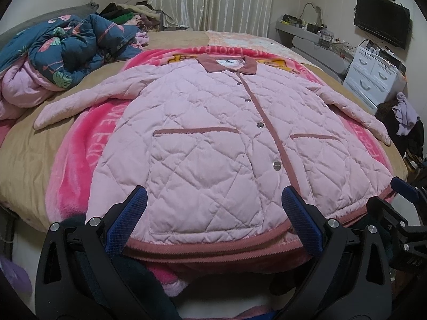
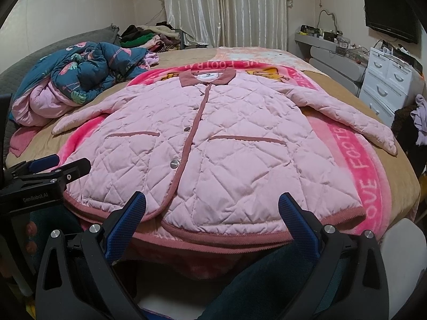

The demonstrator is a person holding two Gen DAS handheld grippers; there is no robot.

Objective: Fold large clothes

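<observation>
Pink quilted jacket point(image 1: 213, 138) flat on pink blanket point(image 1: 72, 176) over bed point(image 1: 24, 154); curtains point(image 1: 210, 0) behind; left gripper point(image 1: 213, 213) and right gripper point(image 2: 212, 213) both spread wide, empty.

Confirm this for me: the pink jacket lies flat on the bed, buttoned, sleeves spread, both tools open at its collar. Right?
One thing is wrong: the tools are at the hem, not the collar. Both wrist views show the left tool and right tool open over the hem. The jacket does lie flat on the bed, buttoned, sleeves spread.
</observation>
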